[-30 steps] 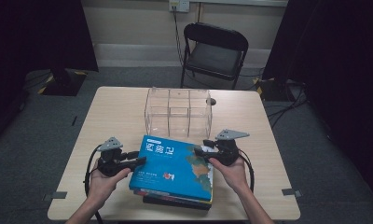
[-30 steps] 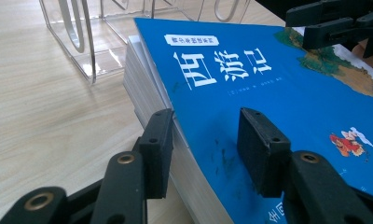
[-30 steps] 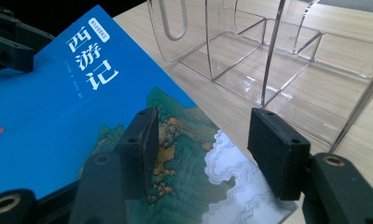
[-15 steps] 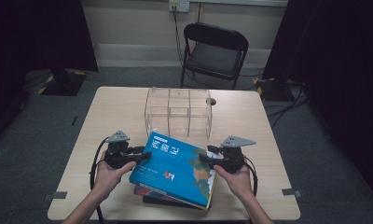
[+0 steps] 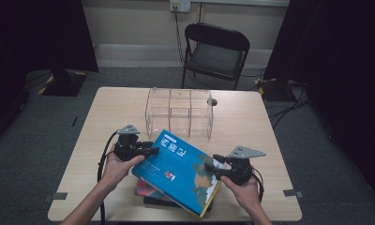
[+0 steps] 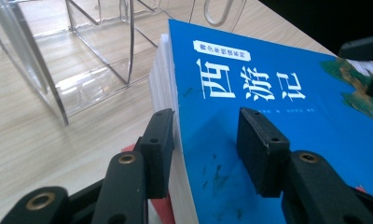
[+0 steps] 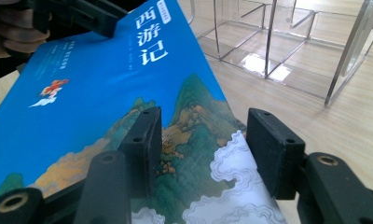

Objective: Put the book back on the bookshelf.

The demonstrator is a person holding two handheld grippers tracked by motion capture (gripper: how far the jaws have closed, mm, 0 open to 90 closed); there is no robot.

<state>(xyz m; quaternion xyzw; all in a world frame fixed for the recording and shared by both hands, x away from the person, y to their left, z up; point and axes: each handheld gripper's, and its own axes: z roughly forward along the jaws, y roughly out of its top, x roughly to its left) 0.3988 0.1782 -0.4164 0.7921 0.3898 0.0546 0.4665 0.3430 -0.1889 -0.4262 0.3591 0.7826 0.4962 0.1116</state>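
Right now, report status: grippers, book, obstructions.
Left gripper and right gripper both clamped on blue book, which is tilted above the stack. Clear acrylic organizer directly ahead on table.

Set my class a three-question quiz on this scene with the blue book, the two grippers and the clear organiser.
1. True or false: the blue book lies flat on the stack.
2. Which holds the book's end nearer the clear organiser: A left gripper, B right gripper?
3. What lies under the book?

Key:
1. False: it is tilted, gripped at both ends.
2. A.
3. Other books.
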